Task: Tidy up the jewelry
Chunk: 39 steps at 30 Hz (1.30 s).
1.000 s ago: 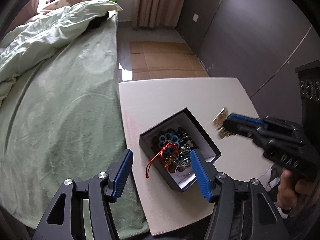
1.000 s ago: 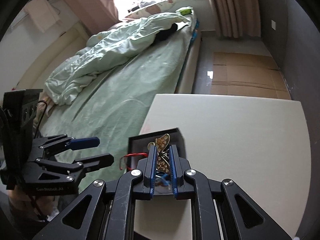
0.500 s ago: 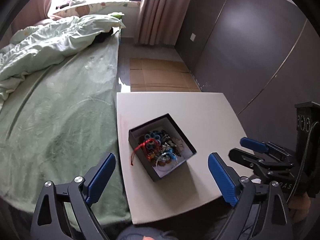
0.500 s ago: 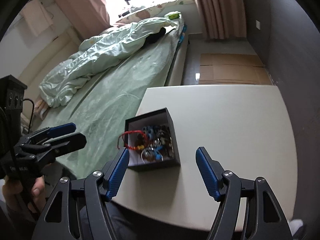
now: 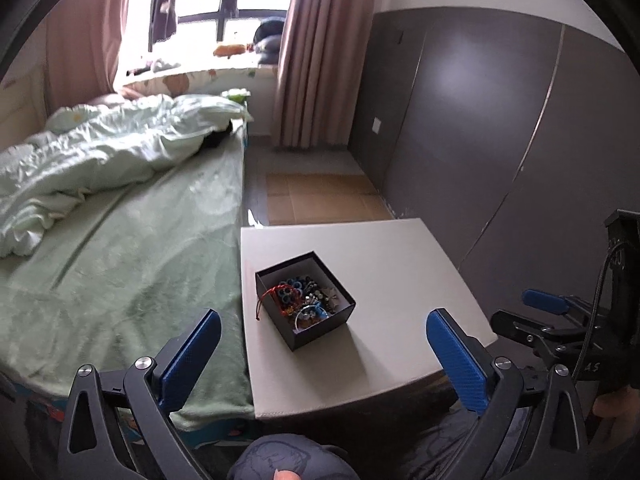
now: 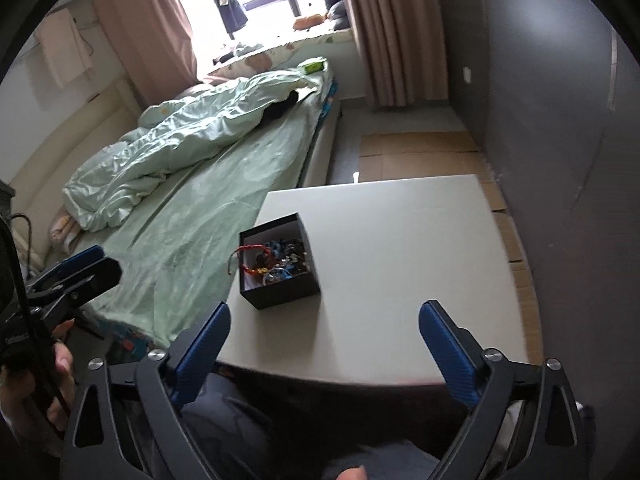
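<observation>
A small black box [image 5: 320, 326] with a white lining stands on the white table [image 5: 384, 256], near its left edge. It holds a heap of jewelry [image 5: 304, 300]: blue beads, metal pieces and a red cord bracelet [image 5: 269, 298] that hangs over the left wall. The box also shows in the right wrist view [image 6: 280, 289], with the jewelry [image 6: 280, 260] inside. My left gripper [image 5: 322, 346] is open and empty, held back over the table's near edge. My right gripper [image 6: 324, 338] is open and empty, also back from the box.
A bed with a green sheet [image 5: 120, 248] and a crumpled quilt [image 5: 100, 152] runs along the table's left side. A dark grey wall [image 5: 500, 120] is on the right. Flattened cardboard [image 5: 320, 196] lies on the floor beyond the table. The person's knees [image 6: 240, 432] are below the near edge.
The right gripper, shut on a gold piece one second ago, opened and the piece is no longer in it. Both grippers opened wide and pulled back and up from the box.
</observation>
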{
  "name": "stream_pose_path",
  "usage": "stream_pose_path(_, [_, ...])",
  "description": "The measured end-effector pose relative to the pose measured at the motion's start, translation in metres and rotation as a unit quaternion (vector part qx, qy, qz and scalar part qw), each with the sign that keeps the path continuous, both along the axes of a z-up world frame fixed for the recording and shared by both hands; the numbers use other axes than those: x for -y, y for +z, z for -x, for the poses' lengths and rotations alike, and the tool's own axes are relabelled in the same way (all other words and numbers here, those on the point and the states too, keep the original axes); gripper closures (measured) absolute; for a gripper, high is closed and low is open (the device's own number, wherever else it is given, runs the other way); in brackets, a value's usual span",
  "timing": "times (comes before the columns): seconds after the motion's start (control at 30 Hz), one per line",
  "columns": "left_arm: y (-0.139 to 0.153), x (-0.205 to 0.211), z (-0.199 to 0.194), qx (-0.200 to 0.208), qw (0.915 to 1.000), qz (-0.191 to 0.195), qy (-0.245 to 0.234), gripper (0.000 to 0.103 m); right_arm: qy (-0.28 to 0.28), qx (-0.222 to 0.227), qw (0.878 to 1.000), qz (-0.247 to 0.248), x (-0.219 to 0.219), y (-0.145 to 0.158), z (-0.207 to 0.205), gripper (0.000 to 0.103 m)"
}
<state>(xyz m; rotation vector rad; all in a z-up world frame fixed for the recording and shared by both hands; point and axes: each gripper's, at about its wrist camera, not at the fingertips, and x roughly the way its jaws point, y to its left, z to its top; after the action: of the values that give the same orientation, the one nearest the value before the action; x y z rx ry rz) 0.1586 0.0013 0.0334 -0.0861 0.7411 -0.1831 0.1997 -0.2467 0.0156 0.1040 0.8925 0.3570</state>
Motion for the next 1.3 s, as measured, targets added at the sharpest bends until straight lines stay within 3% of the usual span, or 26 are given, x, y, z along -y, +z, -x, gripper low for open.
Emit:
stream_pose_path(0.27, [0.017, 0.011, 0.058, 0.057, 0.9983, -0.013, 0.004, 0.0, -0.039, 0.025, 0.999, 0.007, 0.02, 0.013, 0.047, 0.0])
stream_pose_path(0.57, [0.019, 0.024, 0.109, 0.092, 0.9957, -0.015, 0.004, 0.0, -0.048, 0.05, 0.998, 0.011, 0.03, 0.018, 0.103, 0.0])
stream_pose_path(0.9, [0.011, 0.04, 0.153, 0.112, 0.9935, -0.013, -0.011, 0.0, -0.059, 0.082, 0.995, 0.023, 0.034, 0.017, 0.161, 0.0])
stream_pose_path(1.3, [0.002, 0.057, 0.169, 0.113, 0.9927, -0.01, -0.043, 0.0, -0.069, 0.107, 0.991, 0.04, 0.041, 0.012, 0.201, 0.0])
